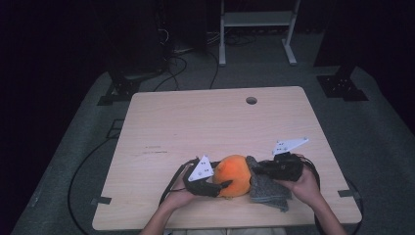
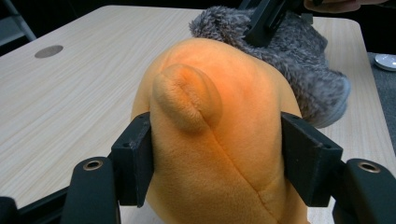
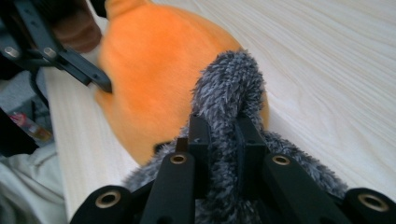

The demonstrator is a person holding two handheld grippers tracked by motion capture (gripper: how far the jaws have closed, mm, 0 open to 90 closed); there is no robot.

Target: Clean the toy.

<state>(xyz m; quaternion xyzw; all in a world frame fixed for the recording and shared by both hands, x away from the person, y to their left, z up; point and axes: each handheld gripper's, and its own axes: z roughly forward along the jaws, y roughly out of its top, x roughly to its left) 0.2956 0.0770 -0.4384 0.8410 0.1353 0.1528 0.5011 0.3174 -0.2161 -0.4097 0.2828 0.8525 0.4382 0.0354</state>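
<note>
A round orange plush toy (image 1: 234, 174) lies near the table's front edge, with a grey fuzzy fabric piece (image 1: 268, 188) against its right side. My left gripper (image 1: 221, 182) comes in from the left. In the left gripper view its two black pads (image 2: 135, 158) press on both sides of the orange plush (image 2: 210, 140). My right gripper (image 1: 255, 169) reaches from the right. In the right gripper view my right gripper (image 3: 223, 140) is shut on an upright fold of the grey fabric (image 3: 229, 84), which rests against the orange plush (image 3: 154, 74).
The light wooden table (image 1: 195, 122) has a round cable hole (image 1: 251, 100) at the back. Cables run over the grey floor at the left, and a white frame (image 1: 257, 19) stands behind the table. A small white round object (image 2: 385, 60) lies off the table's edge.
</note>
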